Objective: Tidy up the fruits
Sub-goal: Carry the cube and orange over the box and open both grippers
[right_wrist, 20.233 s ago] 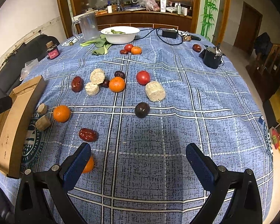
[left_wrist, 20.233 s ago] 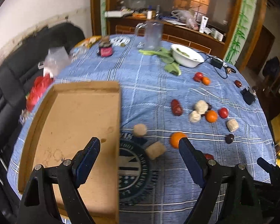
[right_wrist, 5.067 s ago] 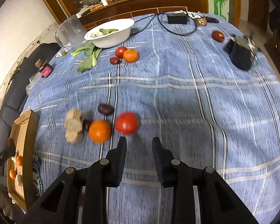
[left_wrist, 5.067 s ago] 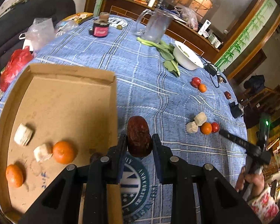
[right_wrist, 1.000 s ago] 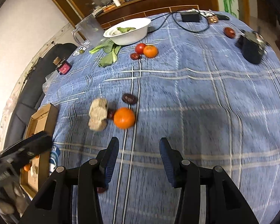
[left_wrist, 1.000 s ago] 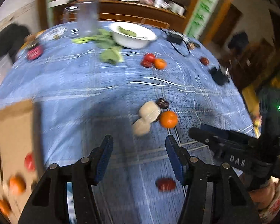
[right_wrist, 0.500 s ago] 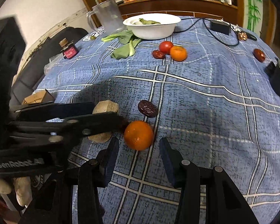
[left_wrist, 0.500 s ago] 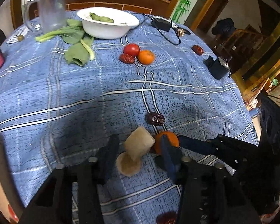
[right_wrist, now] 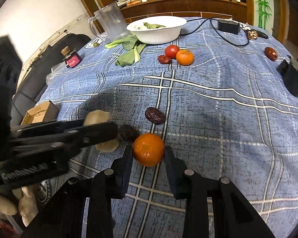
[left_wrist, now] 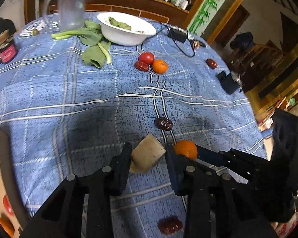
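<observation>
A tan cylindrical chunk [left_wrist: 147, 155] sits between the pads of my left gripper [left_wrist: 148, 153], which touch it on both sides just above the blue checked cloth. Right beside it, a small orange [right_wrist: 148, 149] fills the gap of my right gripper [right_wrist: 148, 155], whose jaws are closing with both pads against its sides. The two grippers nearly touch. In the right wrist view the left gripper's fingers [right_wrist: 101, 130] reach in from the left over a second tan piece [right_wrist: 107, 145] and a dark date [right_wrist: 128, 132].
Another dark date [left_wrist: 163, 123] lies just beyond the grippers and a red date [left_wrist: 169, 226] nearer me. Farther off are a tomato [left_wrist: 147, 58], an orange [left_wrist: 160, 66], a white bowl [left_wrist: 127, 27], greens and a jug. The cardboard box [right_wrist: 39, 111] is at the left.
Both grippers came in lower over the cluster of fruit. The left jaws narrowed around the tan chunk, and the right jaws narrowed onto the orange.
</observation>
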`<move>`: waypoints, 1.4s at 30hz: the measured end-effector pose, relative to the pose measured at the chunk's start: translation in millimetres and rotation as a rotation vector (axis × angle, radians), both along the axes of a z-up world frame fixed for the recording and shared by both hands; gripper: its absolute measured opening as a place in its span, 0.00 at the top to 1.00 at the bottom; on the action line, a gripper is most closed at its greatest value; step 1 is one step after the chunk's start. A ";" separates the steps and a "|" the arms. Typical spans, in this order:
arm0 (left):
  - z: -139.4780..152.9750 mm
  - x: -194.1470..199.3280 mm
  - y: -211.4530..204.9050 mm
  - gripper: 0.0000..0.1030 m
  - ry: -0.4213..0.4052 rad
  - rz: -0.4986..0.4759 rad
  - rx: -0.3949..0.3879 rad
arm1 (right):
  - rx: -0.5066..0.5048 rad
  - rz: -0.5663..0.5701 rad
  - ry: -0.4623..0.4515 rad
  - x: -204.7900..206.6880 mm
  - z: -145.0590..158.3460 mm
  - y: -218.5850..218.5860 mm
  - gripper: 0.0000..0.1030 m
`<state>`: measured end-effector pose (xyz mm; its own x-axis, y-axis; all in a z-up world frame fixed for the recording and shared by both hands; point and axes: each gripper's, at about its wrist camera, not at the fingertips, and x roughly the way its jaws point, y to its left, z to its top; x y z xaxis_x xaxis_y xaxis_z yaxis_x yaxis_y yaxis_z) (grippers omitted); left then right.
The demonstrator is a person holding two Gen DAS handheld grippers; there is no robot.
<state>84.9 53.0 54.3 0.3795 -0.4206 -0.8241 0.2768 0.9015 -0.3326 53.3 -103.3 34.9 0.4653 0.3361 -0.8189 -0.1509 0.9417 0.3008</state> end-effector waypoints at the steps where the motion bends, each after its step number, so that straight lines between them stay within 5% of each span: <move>1: 5.6 -6.8 6.6 0.68 -0.007 0.016 -0.015 | 0.004 -0.004 0.000 -2.2 2.3 -0.6 0.67; 10: 40.7 -66.6 95.6 0.68 -0.044 0.194 -0.067 | 0.078 0.044 -0.024 -26.5 42.8 35.8 0.67; 22: 27.0 -169.8 253.8 0.68 0.043 0.456 0.091 | 0.134 0.360 0.000 -73.2 67.4 203.2 0.66; 29: -3.0 -180.2 267.7 0.68 0.106 0.444 0.110 | 0.061 0.443 0.053 -78.7 46.6 270.6 0.66; 42: -13.3 -172.9 275.7 0.68 0.103 0.379 0.073 | -0.032 0.382 0.133 -66.7 12.7 292.2 0.65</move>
<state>-88.0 328.6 41.0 0.4108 -0.2052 -0.8883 -0.1117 0.9557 -0.2724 -13.4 188.9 47.6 0.2008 0.4378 -0.8764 -0.4534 0.8345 0.3131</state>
